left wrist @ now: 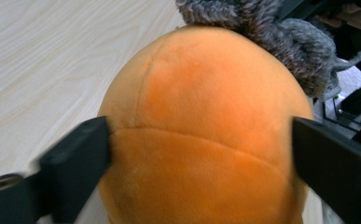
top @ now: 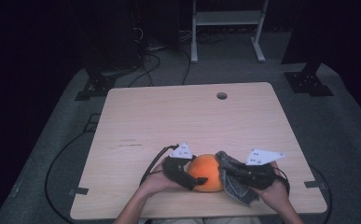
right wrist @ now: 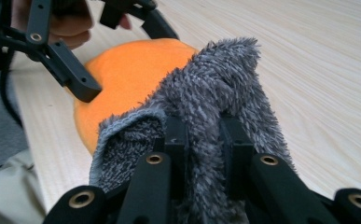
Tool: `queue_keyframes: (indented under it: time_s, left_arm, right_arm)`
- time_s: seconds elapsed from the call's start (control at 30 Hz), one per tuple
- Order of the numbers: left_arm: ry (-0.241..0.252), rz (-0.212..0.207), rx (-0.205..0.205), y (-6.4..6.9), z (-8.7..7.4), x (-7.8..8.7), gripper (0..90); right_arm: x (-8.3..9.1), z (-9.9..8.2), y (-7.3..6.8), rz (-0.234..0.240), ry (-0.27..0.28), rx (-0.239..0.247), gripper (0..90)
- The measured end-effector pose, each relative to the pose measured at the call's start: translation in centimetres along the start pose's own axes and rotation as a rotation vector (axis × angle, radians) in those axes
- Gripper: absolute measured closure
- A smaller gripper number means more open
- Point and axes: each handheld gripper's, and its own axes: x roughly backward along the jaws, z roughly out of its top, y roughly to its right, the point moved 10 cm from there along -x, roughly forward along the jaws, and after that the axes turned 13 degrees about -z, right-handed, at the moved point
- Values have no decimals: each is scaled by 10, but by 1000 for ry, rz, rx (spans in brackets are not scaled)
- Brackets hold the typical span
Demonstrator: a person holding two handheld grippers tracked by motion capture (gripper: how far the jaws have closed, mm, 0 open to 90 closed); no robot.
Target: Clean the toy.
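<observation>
An orange plush ball [top: 207,169] [left wrist: 206,102] rests near the front edge of the light wooden table [top: 178,116]. My left gripper [top: 196,177] [left wrist: 201,158] reaches around it from the left, one black jaw on each flank, and both pads dent the plush. A fluffy grey cloth [top: 236,186] [right wrist: 215,79] is pinched in my right gripper [top: 229,170] [right wrist: 204,126], whose jaws are shut on a fold of it. The cloth [left wrist: 281,42] lies against the ball's right side. The right gripper view shows the ball [right wrist: 131,70] with the left gripper [right wrist: 127,60] across it.
A round cable hole [top: 222,95] sits near the table's far edge. Both of the person's forearms come in from below, close to the front edge. Cables and black stand bases lie on the grey floor beyond, with a white metal frame [top: 227,28] at the back.
</observation>
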Motion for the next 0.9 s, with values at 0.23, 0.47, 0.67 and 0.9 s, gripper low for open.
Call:
queue_keyframes:
  time_s: [0.23, 0.47, 0.67, 0.9]
  left_arm:
    - [98, 103, -229, 8, 26, 7, 350]
    - [36, 136, -169, -12, 1, 8, 246]
    - [33, 127, -106, -17, -8, 12, 239]
    - [12, 136, -83, -17, -10, 12, 220]
  right_arm:
    - [10, 14, 10, -68, 58, -45, 754]
    - [-15, 13, 4, -61, 51, -44, 756]
    - [-23, -9, 28, -84, -18, -141, 755]
    - [-10, 2, 18, -45, 49, -150, 755]
